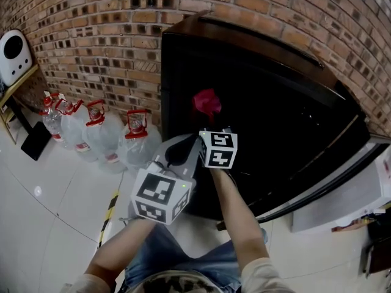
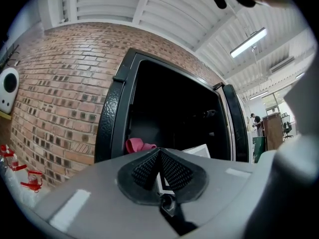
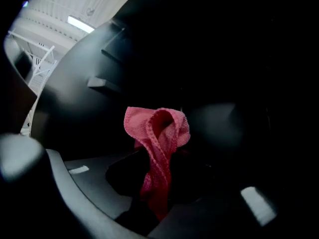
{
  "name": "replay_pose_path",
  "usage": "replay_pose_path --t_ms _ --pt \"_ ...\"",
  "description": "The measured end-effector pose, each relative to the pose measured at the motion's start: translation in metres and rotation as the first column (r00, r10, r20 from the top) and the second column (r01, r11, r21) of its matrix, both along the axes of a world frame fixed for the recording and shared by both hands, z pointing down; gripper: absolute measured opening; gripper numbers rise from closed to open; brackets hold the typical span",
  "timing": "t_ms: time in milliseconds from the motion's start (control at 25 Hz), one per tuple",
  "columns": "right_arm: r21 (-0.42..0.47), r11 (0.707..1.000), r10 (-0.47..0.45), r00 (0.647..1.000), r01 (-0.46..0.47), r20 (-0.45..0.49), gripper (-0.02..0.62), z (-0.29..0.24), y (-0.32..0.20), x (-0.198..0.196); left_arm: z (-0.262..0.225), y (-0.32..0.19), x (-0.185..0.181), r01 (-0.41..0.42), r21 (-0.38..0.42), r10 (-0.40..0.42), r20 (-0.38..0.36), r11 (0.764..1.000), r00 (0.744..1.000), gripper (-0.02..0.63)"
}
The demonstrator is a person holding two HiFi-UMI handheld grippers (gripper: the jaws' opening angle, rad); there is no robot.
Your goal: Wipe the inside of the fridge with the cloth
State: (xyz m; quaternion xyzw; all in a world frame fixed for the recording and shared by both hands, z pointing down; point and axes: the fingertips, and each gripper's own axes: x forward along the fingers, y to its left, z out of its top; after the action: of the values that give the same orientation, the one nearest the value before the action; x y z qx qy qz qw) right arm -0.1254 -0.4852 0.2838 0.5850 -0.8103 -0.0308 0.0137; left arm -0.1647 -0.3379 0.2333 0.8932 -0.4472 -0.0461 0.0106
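While right tongs (image 3: 157, 183) grip cloth (image 3: 157, 128), forearm (image 1: 235, 206) outstretched

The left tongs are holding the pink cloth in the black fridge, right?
No. The right tongs hold the pink cloth in the black fridge; the right gripper view shows it. The left tongs are shut and empty.

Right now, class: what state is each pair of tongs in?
Left tongs: closed, empty.
Right tongs: closed on the cloth.
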Motion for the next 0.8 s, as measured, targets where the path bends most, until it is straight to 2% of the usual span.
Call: replay_pose_path --t_ms 240,400,640,800 --pt "-0.039 0.998 0.056 0.998 -0.057 -0.010 0.112 0.013 -0.045 0.016 -0.004 -0.006 0.007 -0.025 0.011 0.025 0.000 1.000 1.000 -0.005" --pt "-0.030 0.996 0.084 0.996 -0.085 -0.027 0.112 0.012 -0.068 0.021 -0.001 -0.013 0.008 -0.032 0.015 0.032 0.006 0.999 0.999 -0.005" --pt "-0.006 0.996 0.090 0.994 -0.091 -0.054 0.112 0.015 -0.091 0.027 0.006 -0.024 0.020 -0.055 -0.004 0.054 -0.007 0.999 0.998 -0.005" --pt "-0.015 0.991 0.132 0.990 -0.133 -0.053 0.112 0.014 -0.092 0.046 0.006 -0.024 0.027 -0.067 -0.004 0.067 -0.005 0.998 0.998 -0.005"
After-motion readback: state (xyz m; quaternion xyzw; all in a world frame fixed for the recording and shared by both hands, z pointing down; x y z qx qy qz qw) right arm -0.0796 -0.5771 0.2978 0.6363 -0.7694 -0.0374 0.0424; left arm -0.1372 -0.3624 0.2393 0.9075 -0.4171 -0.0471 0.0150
